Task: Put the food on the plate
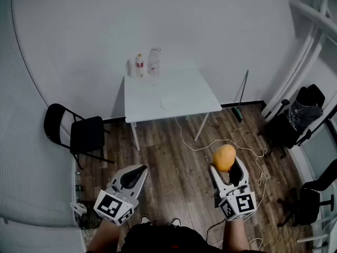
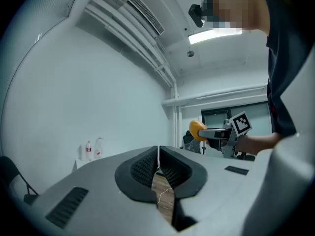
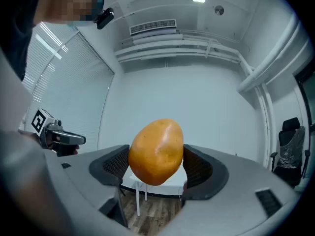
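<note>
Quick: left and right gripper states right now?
Left gripper: closed, empty.
Right gripper: closed on the smooth orange oval food item.

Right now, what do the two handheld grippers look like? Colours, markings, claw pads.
The left gripper and right gripper match: light grey moulded shells, each claw lined with black ribbed pads. Each carries a white cube printed with black square markers at the hand end. Dark slotted insets sit on the shells. The person wears a dark top.

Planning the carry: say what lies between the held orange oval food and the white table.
Brown wooden floor crossed by a thin white cord, seen in the head view.
</note>
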Motion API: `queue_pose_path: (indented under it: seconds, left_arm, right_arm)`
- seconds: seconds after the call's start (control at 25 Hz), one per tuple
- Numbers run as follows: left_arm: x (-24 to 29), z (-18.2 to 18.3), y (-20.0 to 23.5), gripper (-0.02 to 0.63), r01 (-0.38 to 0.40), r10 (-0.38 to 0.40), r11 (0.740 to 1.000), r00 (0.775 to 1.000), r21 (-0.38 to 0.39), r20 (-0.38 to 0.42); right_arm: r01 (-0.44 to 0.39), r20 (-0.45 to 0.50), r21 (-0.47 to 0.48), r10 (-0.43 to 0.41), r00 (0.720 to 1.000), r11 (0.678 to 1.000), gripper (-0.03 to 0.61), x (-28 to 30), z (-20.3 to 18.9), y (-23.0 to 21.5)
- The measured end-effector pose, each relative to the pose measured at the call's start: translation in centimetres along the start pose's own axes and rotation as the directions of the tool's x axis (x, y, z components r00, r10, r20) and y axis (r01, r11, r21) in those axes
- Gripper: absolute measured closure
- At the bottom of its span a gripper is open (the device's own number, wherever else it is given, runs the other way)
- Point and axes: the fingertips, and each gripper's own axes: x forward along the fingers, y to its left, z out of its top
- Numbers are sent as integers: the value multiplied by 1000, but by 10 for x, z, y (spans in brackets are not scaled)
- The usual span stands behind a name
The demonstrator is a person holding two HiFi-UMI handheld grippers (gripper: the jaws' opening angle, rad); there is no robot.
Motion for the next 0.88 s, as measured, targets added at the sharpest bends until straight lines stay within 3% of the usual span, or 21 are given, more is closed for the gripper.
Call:
queue_pose_path:
  seconds: [0.56, 0.88]
  left_arm:
    - [-14, -2, 29, 583, 14, -14, 1000, 1000, -10, 4]
    - [-40, -11, 70, 583, 33, -32, 998, 999, -56, 28]
  right_arm:
    - [-1, -3, -35, 1, 1000, 999, 224, 21, 2, 30]
    - [-3, -14, -48, 2, 1000, 999, 223, 46, -4, 74]
